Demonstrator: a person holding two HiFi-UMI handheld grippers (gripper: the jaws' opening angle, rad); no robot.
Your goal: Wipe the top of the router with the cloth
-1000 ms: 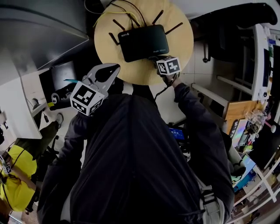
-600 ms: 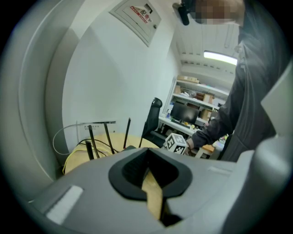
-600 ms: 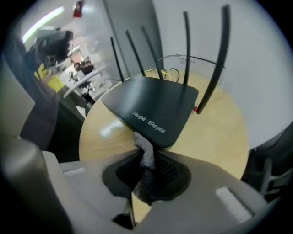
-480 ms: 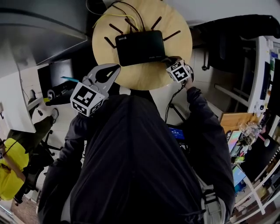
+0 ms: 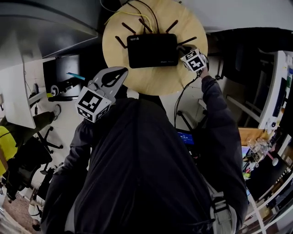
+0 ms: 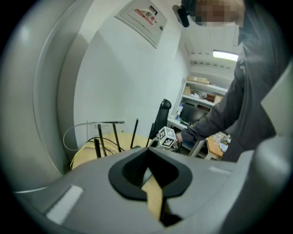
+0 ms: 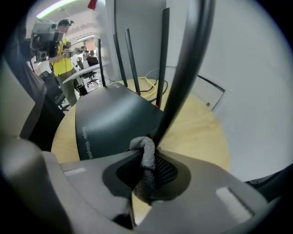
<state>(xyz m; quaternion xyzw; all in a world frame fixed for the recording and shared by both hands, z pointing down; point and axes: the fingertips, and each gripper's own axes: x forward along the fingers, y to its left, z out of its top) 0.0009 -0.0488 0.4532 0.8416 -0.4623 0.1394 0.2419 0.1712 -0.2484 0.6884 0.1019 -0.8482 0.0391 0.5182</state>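
Note:
The black router (image 5: 152, 50) lies flat on a round wooden table (image 5: 146, 80), its antennas spread at the back and right. My right gripper (image 5: 182, 50) is at the router's right end, shut on a bunched grey cloth (image 7: 147, 157). In the right gripper view the router (image 7: 114, 119) fills the left-centre, and one antenna (image 7: 183, 68) rises just in front of the jaws. My left gripper (image 5: 110, 78) hangs off the table's near-left edge, close to my body, shut with nothing in it. In the left gripper view, that gripper (image 6: 149, 155) points toward the antennas (image 6: 116, 137).
Yellow and black cables (image 5: 132, 9) loop behind the router against the white wall. Desks and office chairs (image 5: 50, 137) stand to the left, shelving and clutter (image 5: 270, 114) to the right. A person in yellow (image 7: 59, 36) stands far off.
My right gripper with the cloth has moved from the router's front right corner to its right end, farther from me. The left gripper has stayed put.

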